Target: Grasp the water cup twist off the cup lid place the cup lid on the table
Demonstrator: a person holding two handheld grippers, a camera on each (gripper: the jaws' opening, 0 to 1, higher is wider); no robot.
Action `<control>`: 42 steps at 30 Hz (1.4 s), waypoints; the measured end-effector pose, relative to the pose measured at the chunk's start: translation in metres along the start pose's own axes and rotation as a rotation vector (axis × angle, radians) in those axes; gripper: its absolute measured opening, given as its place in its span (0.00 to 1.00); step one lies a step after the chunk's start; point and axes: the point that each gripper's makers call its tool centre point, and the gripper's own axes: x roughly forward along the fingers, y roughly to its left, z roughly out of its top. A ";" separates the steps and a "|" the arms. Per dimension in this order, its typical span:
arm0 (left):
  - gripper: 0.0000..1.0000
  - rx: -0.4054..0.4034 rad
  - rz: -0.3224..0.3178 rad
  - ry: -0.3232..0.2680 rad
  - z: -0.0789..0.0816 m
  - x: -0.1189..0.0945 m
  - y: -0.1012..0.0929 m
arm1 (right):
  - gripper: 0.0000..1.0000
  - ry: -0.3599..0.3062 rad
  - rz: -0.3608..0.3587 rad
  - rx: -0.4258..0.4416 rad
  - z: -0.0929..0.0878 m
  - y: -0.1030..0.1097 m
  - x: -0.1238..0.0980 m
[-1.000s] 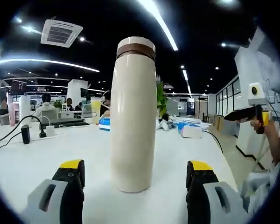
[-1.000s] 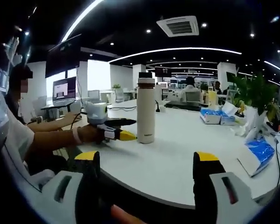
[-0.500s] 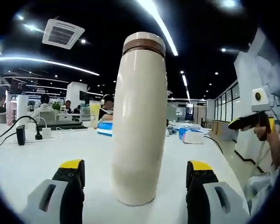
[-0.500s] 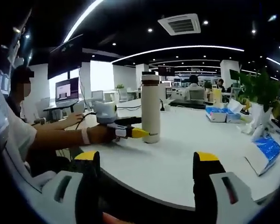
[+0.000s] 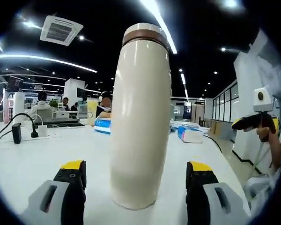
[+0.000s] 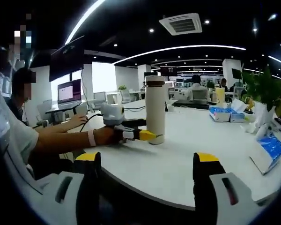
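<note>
Standing upright between left tool [image 5: 136, 180] open jaws: water cup [image 5: 139, 117] | right tool [image 6: 147, 171] open, well apart

We stood in an open office with a black ceiling [image 6: 131, 18], curved light strips [image 6: 178, 48], an air vent [image 6: 181, 24], white pillars [image 5: 71, 91] and a plant [image 6: 264, 91].

left gripper [image 6: 147, 135] far jaw hidden behind cup [image 6: 155, 110]
</note>
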 end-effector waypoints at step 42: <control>0.59 0.093 -0.026 0.047 -0.009 0.026 0.003 | 0.81 -0.008 0.003 0.047 -0.003 -0.008 -0.004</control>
